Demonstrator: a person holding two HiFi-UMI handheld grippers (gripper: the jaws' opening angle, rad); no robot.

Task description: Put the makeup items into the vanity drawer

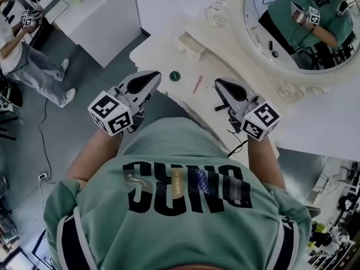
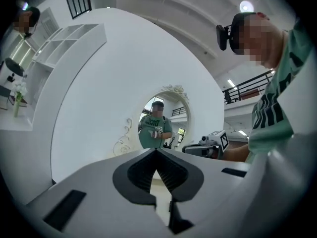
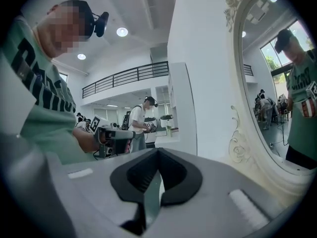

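On the white vanity top (image 1: pixel 169 52) lie a small green round item (image 1: pixel 175 76), a thin pink stick (image 1: pixel 197 84) and a black item (image 1: pixel 221 107). My left gripper (image 1: pixel 156 75) hangs just left of the green item, and its jaws are shut with nothing in them (image 2: pixel 157 151). To the right of the pink stick is my right gripper (image 1: pixel 218 82), shut and empty too (image 3: pixel 158 151). Both point up and away from the tabletop toward the wall and mirror. No drawer shows; my body hides the vanity's front.
An oval ornate mirror (image 1: pixel 304 27) stands at the back right of the vanity. A small white box (image 1: pixel 190 45) sits near the back. A white cabinet (image 1: pixel 95 16) stands at the left, with another person (image 1: pixel 22 55) beside it. A cable (image 1: pixel 239 145) trails off the vanity's edge.
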